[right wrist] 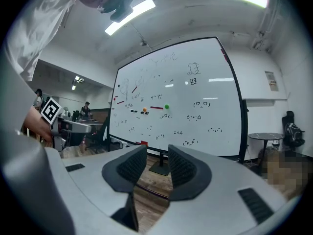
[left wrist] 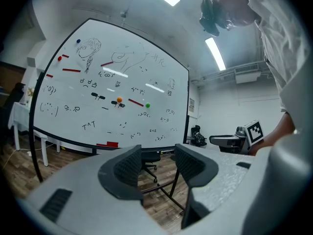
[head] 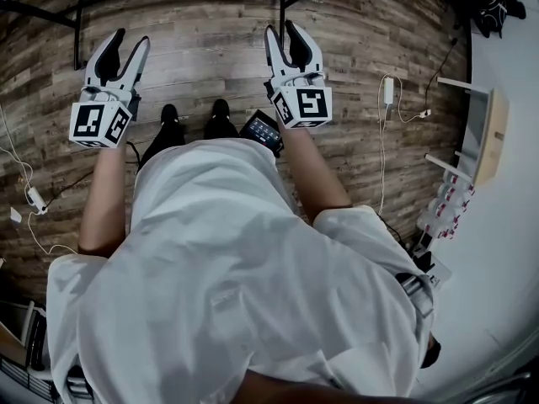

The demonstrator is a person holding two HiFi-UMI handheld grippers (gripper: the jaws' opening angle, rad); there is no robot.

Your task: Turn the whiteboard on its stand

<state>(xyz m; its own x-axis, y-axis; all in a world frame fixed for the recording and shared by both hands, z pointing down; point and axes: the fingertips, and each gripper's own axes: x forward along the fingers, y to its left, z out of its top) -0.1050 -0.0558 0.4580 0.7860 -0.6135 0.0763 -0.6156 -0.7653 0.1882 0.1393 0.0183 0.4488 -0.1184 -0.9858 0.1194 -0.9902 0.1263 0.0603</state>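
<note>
Floor (head: 210, 49): grey-brown wood planks, seen from the head view, with white cables trailing at both sides.
Room: white walls and long ceiling lights; a small round table (right wrist: 265, 137) stands to the right of the board in the right gripper view.
Whiteboard (left wrist: 112, 97): large and black-framed, standing upright ahead of both grippers and well apart from them. Its face carries small marker doodles, red strips, an orange magnet (left wrist: 119, 100) and a green magnet (left wrist: 147, 105). In the right gripper view the whiteboard (right wrist: 181, 106) fills the middle of the frame.
Stand (left wrist: 32, 151): black tubing. One leg runs down from the board's left edge to the floor, and more black bars cross the top of the head view.
Left gripper (head: 130, 39): held level and aimed at the board. In its own view the left gripper (left wrist: 157, 160) has its jaws spread apart with only floor and chair legs behind the gap.
Right gripper (head: 282, 29): also aimed at the board. In its own view the right gripper (right wrist: 157, 163) has its jaws drawn in to a narrow slot and clamps nothing.
Marker cubes: one at the rear of each gripper, the left (head: 99, 123) and the right (head: 303, 108).
Person: white shirt, bare forearms and black shoes (head: 168, 116) on the planks between the two grippers.
</note>
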